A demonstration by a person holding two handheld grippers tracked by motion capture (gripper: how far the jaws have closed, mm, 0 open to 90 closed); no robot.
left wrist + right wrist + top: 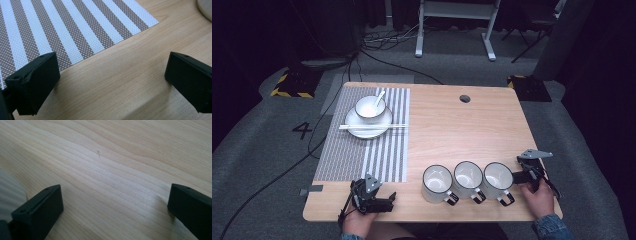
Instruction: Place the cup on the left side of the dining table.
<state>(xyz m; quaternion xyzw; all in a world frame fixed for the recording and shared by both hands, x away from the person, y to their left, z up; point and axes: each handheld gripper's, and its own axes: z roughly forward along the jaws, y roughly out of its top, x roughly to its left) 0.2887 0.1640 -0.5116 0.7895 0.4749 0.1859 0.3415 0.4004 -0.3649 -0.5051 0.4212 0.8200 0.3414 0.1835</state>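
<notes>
I hold a pair of tongs in each hand at a wooden table [452, 130]. My left tongs [384, 202] rest low at the near edge, jaws spread wide with nothing between them. In the left gripper view the bare wood lies between the jaws, and the corner of a striped mat [62, 27] lies just ahead of them and toward the left jaw. A sliver of a white mug shows at that view's top right corner.

My right tongs [524, 175] sit at the near right of the table, jaws also wide apart and holding nothing. In the right gripper view only plain wood grain lies between the jaws, and a pale blurred curve sits beside the left jaw; I cannot tell for sure what it is.

Three white mugs with dark rims stand upright in a row between my two tongs, handles pointing toward me. The right mug [498, 177] is just beside my right tongs; whether they touch I cannot tell. The middle mug [468, 176] touches or nearly touches its neighbours. The left mug [437, 182] stands nearest my left tongs, but apart from them.

Far ahead of my left tongs, on the mat, a plate [357, 127] carries a bowl [370, 107] with a spoon [378, 97], and chopsticks [372, 127] lie across the plate.
</notes>
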